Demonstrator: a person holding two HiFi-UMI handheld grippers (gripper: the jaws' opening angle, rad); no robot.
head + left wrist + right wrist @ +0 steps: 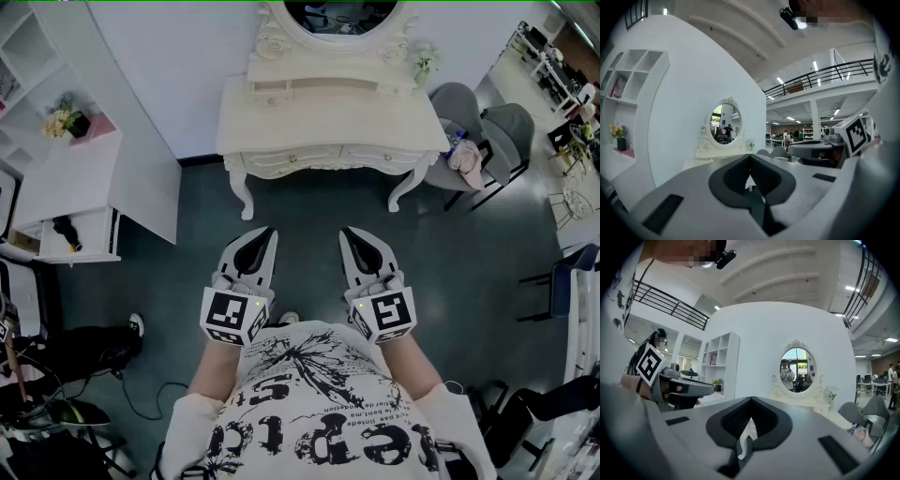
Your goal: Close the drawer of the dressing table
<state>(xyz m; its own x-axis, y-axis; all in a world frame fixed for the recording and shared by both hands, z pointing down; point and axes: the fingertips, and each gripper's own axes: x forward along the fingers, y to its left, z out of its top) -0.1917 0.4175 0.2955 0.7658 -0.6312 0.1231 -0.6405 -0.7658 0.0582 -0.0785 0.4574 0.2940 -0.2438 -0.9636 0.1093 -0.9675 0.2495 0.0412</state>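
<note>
The white dressing table [330, 120] with an oval mirror [339, 17] stands against the far wall, well ahead of both grippers. A small drawer [269, 90] on its upper shelf sticks out a little at the left; it also shows in the left gripper view as the drawer [704, 161] and in the right gripper view as the drawer [820, 408]. The two front drawers look flush. My left gripper [270, 231] [750, 156] is shut and empty. My right gripper [345, 232] [751, 399] is shut and empty too. Both are held side by side over the floor, pointing at the table.
A white shelf unit [80, 192] with a flower pot [67, 121] stands at the left. Two grey chairs [487, 131], one with a pink cloth [466, 161], stand right of the table. Cables and dark gear [56, 375] lie at the lower left.
</note>
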